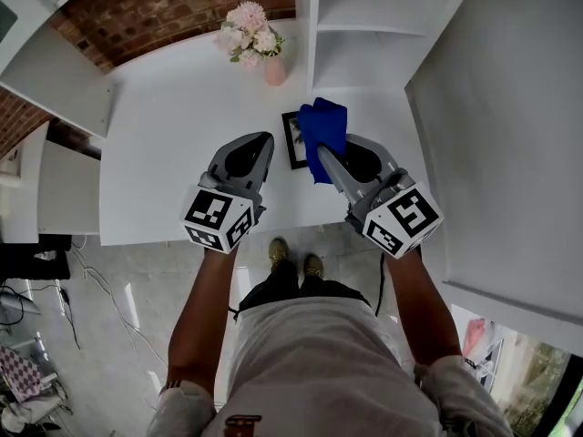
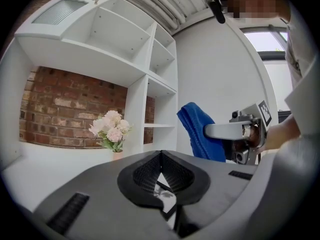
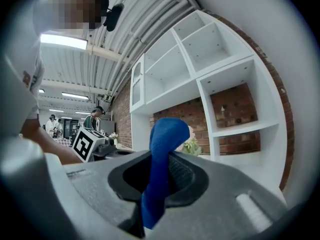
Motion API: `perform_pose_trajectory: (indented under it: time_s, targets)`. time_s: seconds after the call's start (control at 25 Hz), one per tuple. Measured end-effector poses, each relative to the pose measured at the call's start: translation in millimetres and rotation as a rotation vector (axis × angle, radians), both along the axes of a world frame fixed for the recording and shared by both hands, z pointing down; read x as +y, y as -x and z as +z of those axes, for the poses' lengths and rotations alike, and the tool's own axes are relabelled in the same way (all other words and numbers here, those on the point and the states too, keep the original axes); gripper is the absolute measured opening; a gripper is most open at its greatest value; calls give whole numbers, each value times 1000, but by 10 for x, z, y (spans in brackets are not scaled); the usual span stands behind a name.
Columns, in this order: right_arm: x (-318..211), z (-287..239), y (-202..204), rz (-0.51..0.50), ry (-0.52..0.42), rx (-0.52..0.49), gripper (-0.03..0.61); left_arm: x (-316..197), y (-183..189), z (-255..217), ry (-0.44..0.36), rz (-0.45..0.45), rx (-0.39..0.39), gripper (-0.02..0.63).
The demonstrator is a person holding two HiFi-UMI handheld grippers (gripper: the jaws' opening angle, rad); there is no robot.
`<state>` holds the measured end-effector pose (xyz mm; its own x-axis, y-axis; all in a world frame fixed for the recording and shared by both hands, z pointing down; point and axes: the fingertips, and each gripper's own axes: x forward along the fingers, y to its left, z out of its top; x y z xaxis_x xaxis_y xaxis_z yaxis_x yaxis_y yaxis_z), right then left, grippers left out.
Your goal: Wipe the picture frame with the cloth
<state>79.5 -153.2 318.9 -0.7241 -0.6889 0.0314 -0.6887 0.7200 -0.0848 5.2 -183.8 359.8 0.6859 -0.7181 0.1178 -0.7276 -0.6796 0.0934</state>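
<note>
A black picture frame (image 1: 292,142) lies flat on the white table (image 1: 173,144). Its right part is hidden under the blue cloth (image 1: 323,127). My right gripper (image 1: 324,156) is shut on that cloth, which hangs over the frame. In the right gripper view the cloth (image 3: 162,134) rises out from between the closed jaws. My left gripper (image 1: 266,140) is shut and holds nothing, just left of the frame. In the left gripper view a bit of the frame (image 2: 163,194) shows through the gap under the jaws, and the cloth (image 2: 196,134) hangs at the right.
A pink vase of flowers (image 1: 252,42) stands at the table's far side by a brick wall (image 1: 155,12). White shelving (image 1: 364,25) rises at the right. The table's near edge (image 1: 182,237) is just under my grippers. People (image 3: 92,119) stand far behind.
</note>
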Motion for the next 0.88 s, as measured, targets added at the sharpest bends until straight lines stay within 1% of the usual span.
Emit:
perform_pose_trajectory:
  time_s: [0.28,0.44,0.6,0.76,0.88]
  targets:
    - [-374,147,100,54,44,36,57,-416,51,180,49,41,-5,0]
    - [-519,250,154,87,89,45,57,-561,70,344,100,67,-15,0]
    - [-646,404,213,114,153,58,57,-683,74,584,201,84,-24,0]
    - [-785,583,237,128,217,97,57,-800,68,851,316,83,-47,5]
    - [-898,745,238,126,286,116,57,-851,50,1065,413,73,-75,32]
